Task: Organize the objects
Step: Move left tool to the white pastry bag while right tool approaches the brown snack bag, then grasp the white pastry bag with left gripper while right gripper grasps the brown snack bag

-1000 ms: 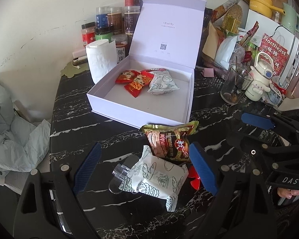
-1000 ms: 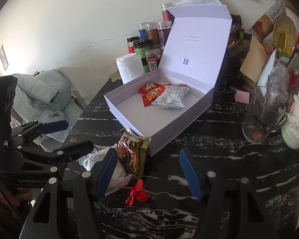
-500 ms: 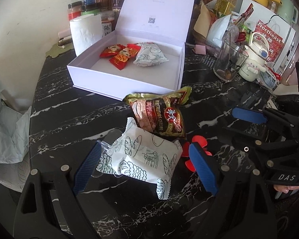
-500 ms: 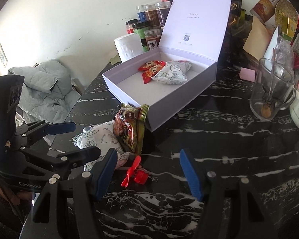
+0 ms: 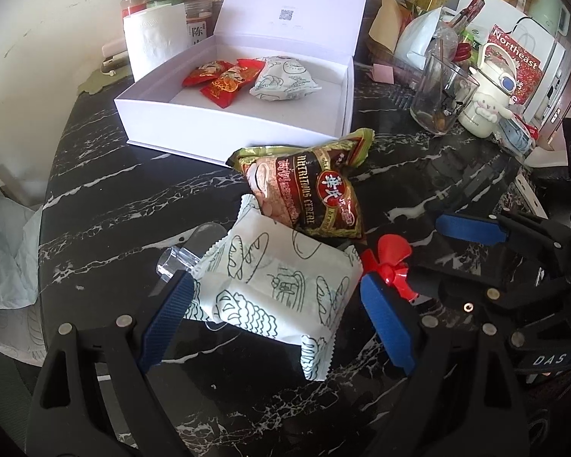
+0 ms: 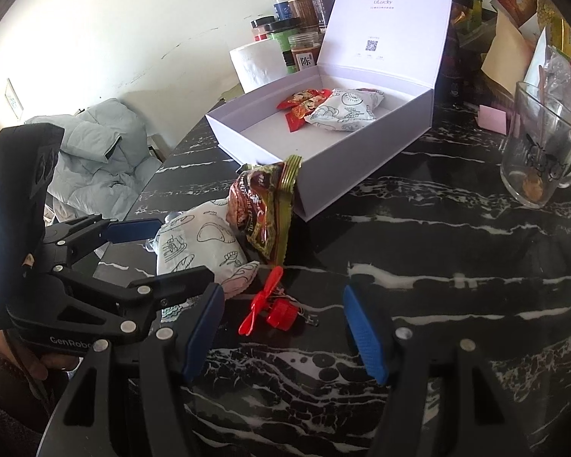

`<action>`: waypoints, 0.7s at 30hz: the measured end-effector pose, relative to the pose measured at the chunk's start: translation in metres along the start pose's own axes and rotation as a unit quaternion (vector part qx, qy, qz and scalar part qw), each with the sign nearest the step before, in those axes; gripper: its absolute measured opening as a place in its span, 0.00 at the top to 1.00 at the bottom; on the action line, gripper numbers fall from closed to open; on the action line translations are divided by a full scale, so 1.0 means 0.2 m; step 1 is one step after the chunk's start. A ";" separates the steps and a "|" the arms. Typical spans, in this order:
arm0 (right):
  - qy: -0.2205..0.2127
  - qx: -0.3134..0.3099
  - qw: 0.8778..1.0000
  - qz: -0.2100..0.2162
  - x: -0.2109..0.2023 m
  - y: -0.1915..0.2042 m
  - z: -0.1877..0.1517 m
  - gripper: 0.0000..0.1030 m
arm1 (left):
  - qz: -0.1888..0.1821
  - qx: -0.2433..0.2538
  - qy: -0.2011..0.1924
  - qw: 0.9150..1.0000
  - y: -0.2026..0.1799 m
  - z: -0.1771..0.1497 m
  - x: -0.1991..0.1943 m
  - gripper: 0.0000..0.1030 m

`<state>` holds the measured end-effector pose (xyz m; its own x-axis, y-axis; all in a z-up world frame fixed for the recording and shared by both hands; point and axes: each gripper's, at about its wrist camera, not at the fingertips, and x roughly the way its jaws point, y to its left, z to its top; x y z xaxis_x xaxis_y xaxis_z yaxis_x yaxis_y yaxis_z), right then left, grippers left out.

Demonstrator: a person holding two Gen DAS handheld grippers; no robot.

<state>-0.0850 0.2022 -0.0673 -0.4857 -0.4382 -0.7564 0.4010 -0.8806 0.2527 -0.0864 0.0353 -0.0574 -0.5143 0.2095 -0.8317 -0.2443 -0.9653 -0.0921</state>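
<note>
A white bread packet (image 5: 274,282) lies on the black marble table between the open jaws of my left gripper (image 5: 274,312); it also shows in the right wrist view (image 6: 198,243). A brown cereal packet (image 5: 308,198) leans on it, against the open white box (image 5: 232,125). The box holds two red snack packets (image 5: 220,76) and another white packet (image 5: 285,80). A small red propeller toy (image 6: 270,304) lies just ahead of my open, empty right gripper (image 6: 283,327).
A clear plastic cap (image 5: 175,262) lies by the left finger. A glass mug (image 6: 540,152), a white teapot (image 5: 483,110), a paper roll (image 5: 156,38), spice jars (image 6: 300,19) and cluttered bags stand behind. A grey jacket (image 6: 95,148) lies off the table's left edge.
Both grippers moved forward and down toward the table. The white bread packet now lies between the left jaws, and the red toy is closer to the right gripper.
</note>
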 end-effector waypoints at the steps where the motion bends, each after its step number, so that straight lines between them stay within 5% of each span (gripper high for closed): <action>1: 0.000 0.000 1.000 0.002 0.00 0.00 0.00 0.36 | 0.000 0.002 -0.002 1.000 0.00 0.00 0.00 0.13; 21: -0.028 0.012 0.998 0.054 0.05 -0.04 0.13 0.36 | 0.044 0.109 -0.019 0.993 -0.10 -0.02 0.12 0.11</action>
<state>-0.1133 0.2006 -0.0626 -0.4833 -0.5389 -0.6899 0.4351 -0.8317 0.3448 -0.0891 0.0597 -0.0773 -0.5714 0.1352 -0.8094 -0.3674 -0.9241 0.1050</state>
